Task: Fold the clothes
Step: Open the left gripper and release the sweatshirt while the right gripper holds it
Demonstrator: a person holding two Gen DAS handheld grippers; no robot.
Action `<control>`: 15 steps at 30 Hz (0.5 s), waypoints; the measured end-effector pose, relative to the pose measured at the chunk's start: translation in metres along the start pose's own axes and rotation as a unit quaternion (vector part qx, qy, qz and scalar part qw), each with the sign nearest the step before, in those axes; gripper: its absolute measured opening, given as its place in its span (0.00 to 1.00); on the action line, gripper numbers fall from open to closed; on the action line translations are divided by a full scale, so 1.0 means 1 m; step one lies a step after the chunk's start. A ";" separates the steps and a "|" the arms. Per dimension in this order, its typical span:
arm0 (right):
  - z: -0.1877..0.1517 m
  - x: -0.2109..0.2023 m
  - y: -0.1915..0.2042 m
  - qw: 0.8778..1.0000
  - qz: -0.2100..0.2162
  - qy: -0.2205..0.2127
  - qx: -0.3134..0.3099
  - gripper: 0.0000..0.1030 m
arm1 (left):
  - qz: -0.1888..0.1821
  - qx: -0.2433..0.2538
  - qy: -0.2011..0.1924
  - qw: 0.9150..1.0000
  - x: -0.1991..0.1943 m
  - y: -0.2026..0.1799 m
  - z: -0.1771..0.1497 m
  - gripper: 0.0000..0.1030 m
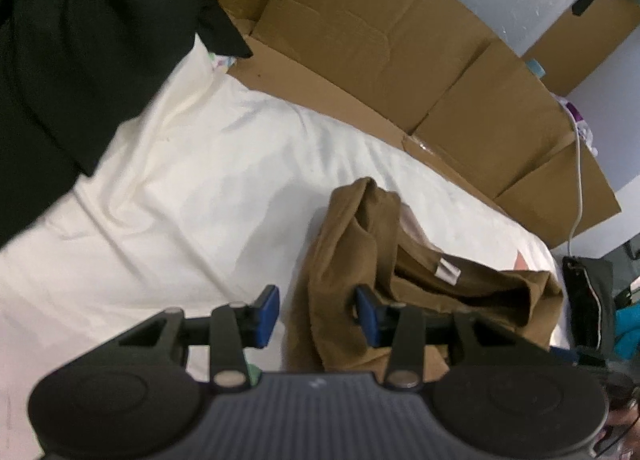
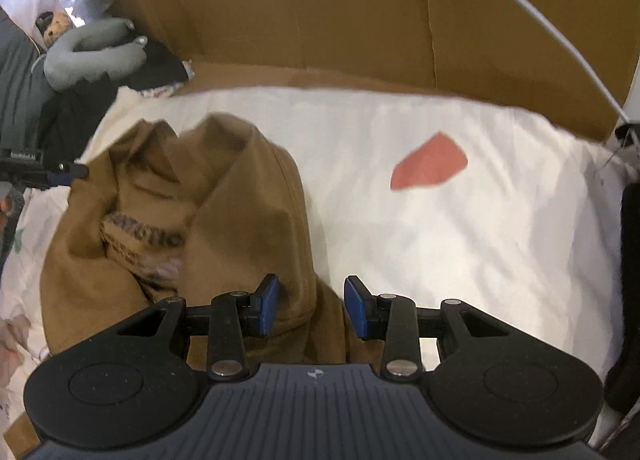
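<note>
A brown garment (image 1: pixel 360 244) lies crumpled on the white bed sheet (image 1: pixel 180 179), a small white label showing on it. In the left wrist view my left gripper (image 1: pixel 316 314) hangs low over the garment's left edge. Its blue pads stand apart, with a fold of brown cloth in the gap and nothing pinched. In the right wrist view the same garment (image 2: pixel 224 195) is bunched up, dark lettering showing in its folds. My right gripper (image 2: pixel 312 308) is open just above the garment's right edge, which runs between the pads.
Flattened cardboard (image 1: pixel 380 39) lines the far side of the bed. A black garment (image 1: pixel 72 59) is heaped at the upper left, and a grey neck pillow (image 2: pixel 92 51) lies beside it. A white cable (image 2: pixel 552 35) crosses the cardboard. A red patch (image 2: pixel 430 167) marks the sheet.
</note>
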State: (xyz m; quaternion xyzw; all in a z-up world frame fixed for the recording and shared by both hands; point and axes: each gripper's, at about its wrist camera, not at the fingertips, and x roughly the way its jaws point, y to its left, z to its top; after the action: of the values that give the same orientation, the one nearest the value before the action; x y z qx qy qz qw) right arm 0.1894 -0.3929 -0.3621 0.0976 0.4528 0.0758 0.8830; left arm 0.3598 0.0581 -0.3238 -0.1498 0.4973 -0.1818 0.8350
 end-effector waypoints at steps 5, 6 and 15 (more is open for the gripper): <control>-0.004 0.007 0.001 1.000 0.015 -0.007 -0.007 0.40 | -0.011 -0.007 -0.002 1.000 0.003 0.002 -0.003 0.42; -0.004 0.008 0.001 1.000 0.019 -0.004 -0.007 0.36 | -0.015 -0.010 -0.006 1.000 0.002 0.003 -0.003 0.42; -0.003 0.009 0.002 1.000 0.031 0.000 -0.004 0.23 | -0.031 -0.023 -0.034 0.999 -0.019 0.012 0.003 0.42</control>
State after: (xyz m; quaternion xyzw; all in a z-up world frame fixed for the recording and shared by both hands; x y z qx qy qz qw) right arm 0.1923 -0.3888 -0.3706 0.1082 0.4489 0.1049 0.8808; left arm 0.3558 0.0778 -0.3129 -0.1906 0.4678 -0.1910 0.8416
